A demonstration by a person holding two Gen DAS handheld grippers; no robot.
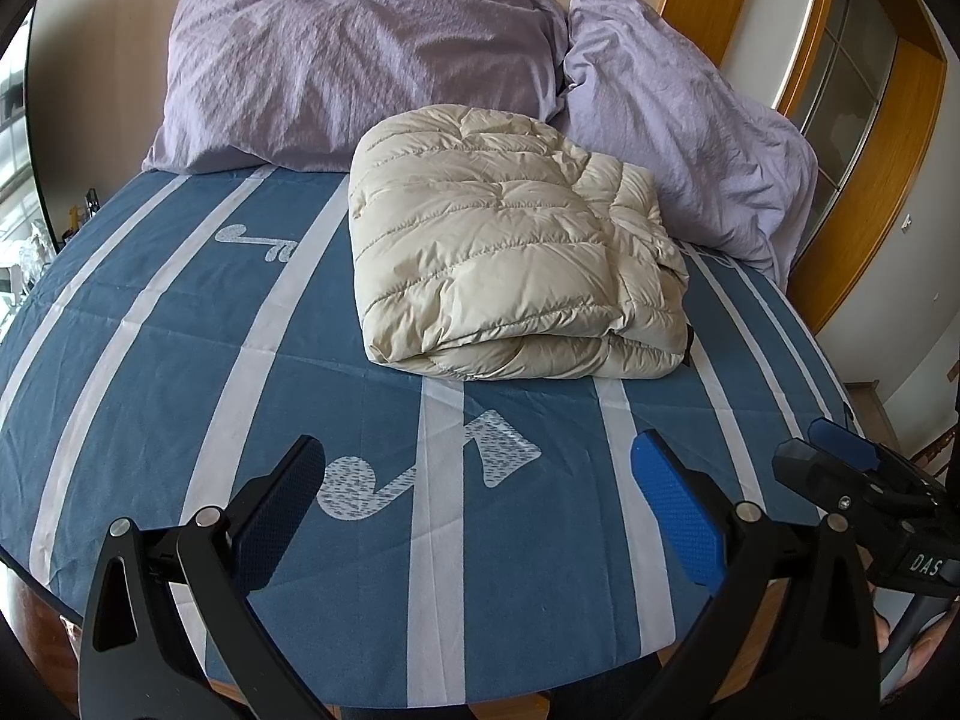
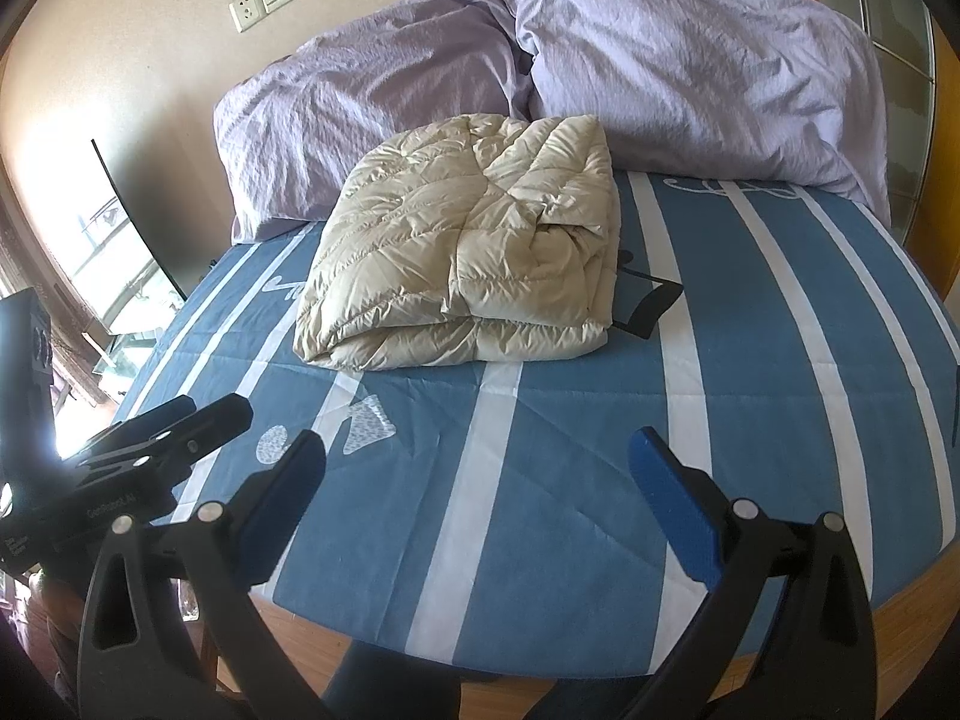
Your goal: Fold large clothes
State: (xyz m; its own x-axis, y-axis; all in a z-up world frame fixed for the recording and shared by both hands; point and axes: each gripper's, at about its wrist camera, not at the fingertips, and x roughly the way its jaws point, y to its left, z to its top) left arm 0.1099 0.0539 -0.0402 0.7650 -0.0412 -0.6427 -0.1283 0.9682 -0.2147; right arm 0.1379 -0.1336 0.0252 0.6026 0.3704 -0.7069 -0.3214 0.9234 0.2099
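**Two grippers idle, one jacket folded**

Both tools hang over the near edge of the bed, and neither touches cloth. The left gripper [image 1: 480, 510] has its fingers spread wide with nothing between them but bare bedsheet [image 1: 180, 360]; the right gripper [image 2: 480, 510] is spread the same way, equally empty. In each wrist view the other tool shows at the frame's side, so the two sit close together, side by side.

The cream puffer jacket [image 1: 510, 246] lies further up the bed, well apart from both sets of fingers, as a compact folded bundle. Its rounded fold faces the tools, while its far end touches or nearly touches the two lilac pillows [image 2: 540, 78] at the wall. The layers stack fairly squarely, though the padding keeps them springy and loose at the right-hand edge.

Judging by that shape, the folding looks finished or nearly so. The wide-spread fingers, held back from the bundle, suit a release rather than a reach. Down filling tends to puff back open, so the top layer may lift if left unpressed.
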